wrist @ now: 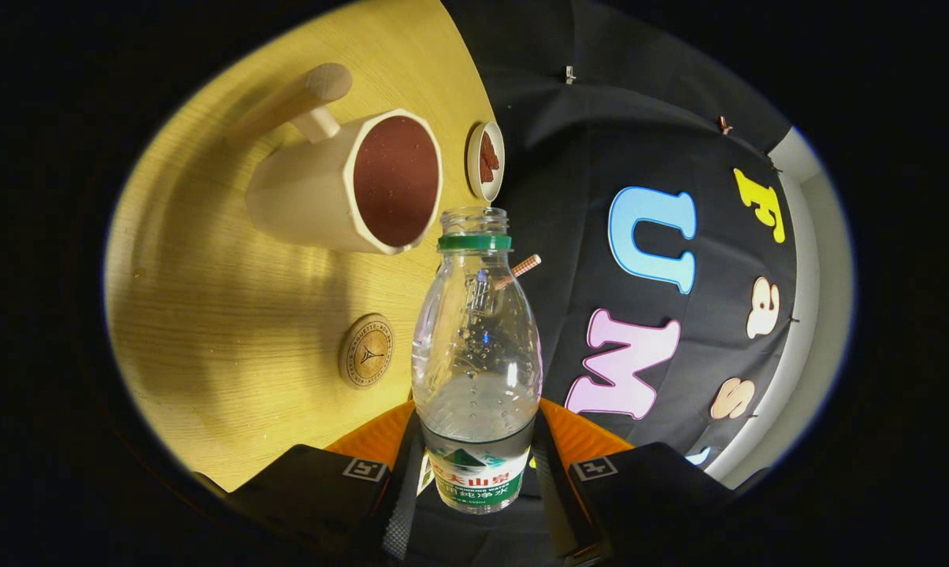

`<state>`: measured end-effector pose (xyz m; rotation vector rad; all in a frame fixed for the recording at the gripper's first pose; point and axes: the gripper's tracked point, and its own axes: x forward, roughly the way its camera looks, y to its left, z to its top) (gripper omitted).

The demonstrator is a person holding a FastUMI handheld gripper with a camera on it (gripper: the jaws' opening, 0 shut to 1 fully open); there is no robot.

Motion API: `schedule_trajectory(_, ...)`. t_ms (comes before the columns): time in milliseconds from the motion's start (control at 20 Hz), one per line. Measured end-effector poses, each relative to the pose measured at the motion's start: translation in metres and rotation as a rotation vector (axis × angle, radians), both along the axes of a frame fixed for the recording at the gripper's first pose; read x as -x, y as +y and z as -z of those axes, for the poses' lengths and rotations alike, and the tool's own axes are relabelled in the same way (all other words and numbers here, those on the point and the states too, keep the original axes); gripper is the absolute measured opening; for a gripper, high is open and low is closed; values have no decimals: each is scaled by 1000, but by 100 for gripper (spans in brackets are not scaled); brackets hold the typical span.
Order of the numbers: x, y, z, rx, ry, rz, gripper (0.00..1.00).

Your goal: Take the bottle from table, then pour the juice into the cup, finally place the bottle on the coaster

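Note:
My gripper (478, 472) is shut on a clear plastic bottle (476, 346), both fingers pressing its labelled lower part. The bottle has no cap, a green neck ring, and droplets inside; it looks nearly empty. The view is rolled, so the table stands tilted. Just beyond the bottle's mouth stands a cream cup (348, 185) with a wooden handle, holding a reddish-brown fill. A round wooden coaster (365, 351) with an engraved emblem lies on the yellow wooden table (206, 276), beside the bottle's body and nearer to me than the cup.
A small white dish (486, 161) with reddish-brown powder sits by the table's edge past the cup. A striped stick (525, 266) shows beside the bottle's shoulder. The booth's black cloth wall rises beyond the table edge.

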<state>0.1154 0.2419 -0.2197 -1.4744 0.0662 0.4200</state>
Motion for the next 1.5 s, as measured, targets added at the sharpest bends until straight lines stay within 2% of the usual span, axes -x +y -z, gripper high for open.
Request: schedule_trajectory(1500,-8,3,-27,144,-115,-84,70)
